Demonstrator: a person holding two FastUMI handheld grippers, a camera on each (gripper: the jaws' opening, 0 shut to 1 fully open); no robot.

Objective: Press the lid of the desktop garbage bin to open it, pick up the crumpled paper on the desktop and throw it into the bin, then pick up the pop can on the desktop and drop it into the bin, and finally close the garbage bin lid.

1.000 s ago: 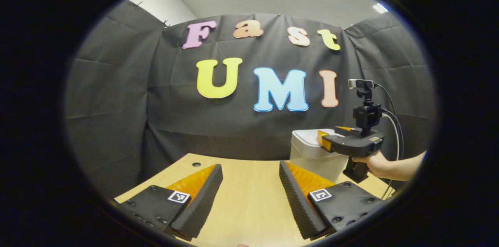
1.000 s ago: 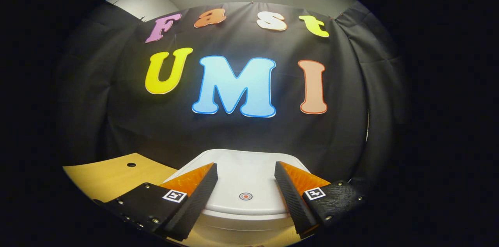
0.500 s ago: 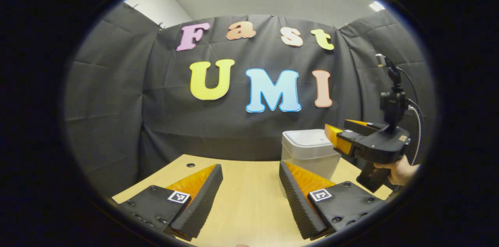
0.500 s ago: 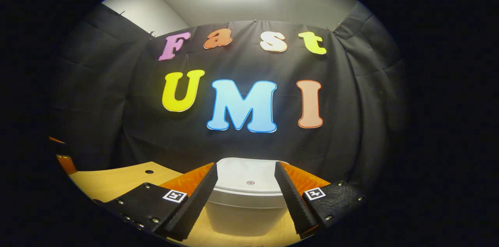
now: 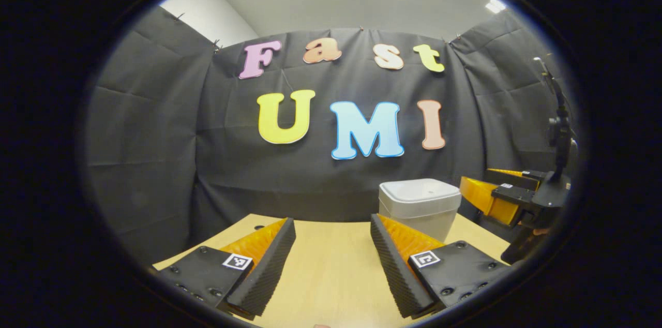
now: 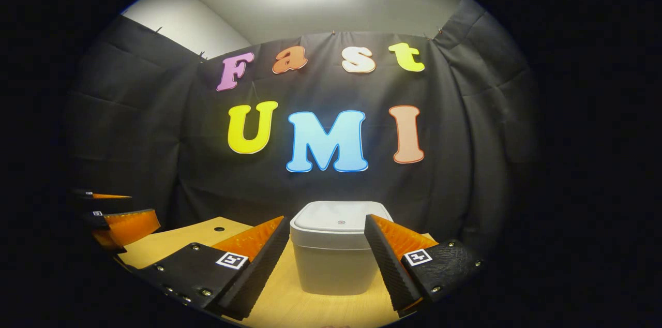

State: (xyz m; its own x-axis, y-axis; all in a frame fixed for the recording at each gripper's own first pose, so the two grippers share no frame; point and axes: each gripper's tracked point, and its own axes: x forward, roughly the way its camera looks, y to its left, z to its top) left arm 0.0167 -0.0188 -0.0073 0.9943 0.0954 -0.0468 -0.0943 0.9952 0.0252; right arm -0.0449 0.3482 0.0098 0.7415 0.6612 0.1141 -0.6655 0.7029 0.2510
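The white garbage bin [image 6: 335, 266] stands on the wooden table with its lid [image 6: 339, 214] shut flat. My right gripper [image 6: 326, 250] is open and empty, a short way in front of the bin and level with its upper half, its fingers framing the bin without touching. From the left gripper view the bin [image 5: 420, 209] sits at the table's far right, with the right gripper [image 5: 491, 188] hovering beside it. My left gripper [image 5: 331, 250] is open and empty above bare tabletop. In the right gripper view the left gripper [image 6: 114, 211] appears at the far left.
The wooden table [image 5: 331, 276] runs back to the black cloth wall. A small round hole [image 6: 219, 228] lies in the tabletop near its far left corner. The right gripper's handle [image 5: 517, 250] hangs off the table's right edge.
My right gripper has drawn back and away from the bin lid, so the bin now looks smaller and farther off. The lid stays shut. The left gripper has barely moved.
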